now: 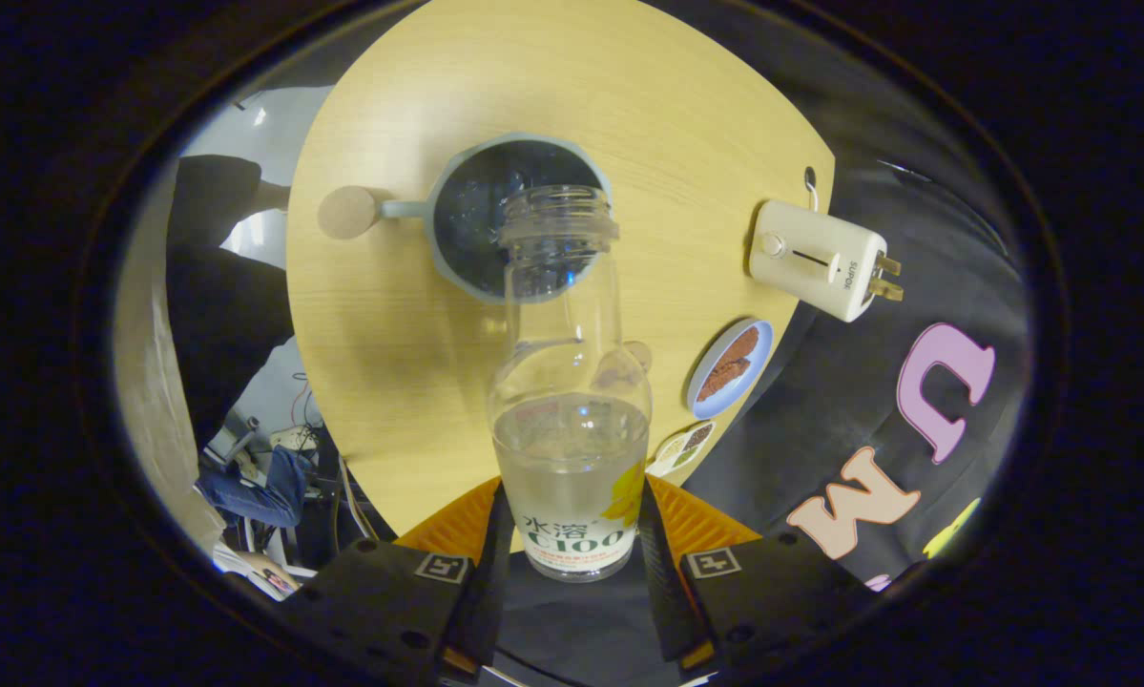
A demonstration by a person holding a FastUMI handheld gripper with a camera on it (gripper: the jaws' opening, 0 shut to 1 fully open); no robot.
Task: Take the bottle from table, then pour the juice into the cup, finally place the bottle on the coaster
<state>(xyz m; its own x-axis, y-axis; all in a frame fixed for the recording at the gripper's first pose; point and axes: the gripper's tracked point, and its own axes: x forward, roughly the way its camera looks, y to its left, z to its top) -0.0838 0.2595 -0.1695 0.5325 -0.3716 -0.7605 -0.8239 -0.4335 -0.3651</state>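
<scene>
Gripper (572, 563) clamped on bottle (570, 420) at label, both fingers pressing, open mouth tilted over cup (457, 239) on table (629, 95), liquid low in body; recommend steeper, slow tilt, mouth kept inside rim, grip firm against slip.

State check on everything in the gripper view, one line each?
gripper: shut on the bottle
bottle: uncapped, partly full, mouth over the cup
cup: upright, liquid inside
toaster: on the table, two slices sticking out
small plate: holds brown food
</scene>
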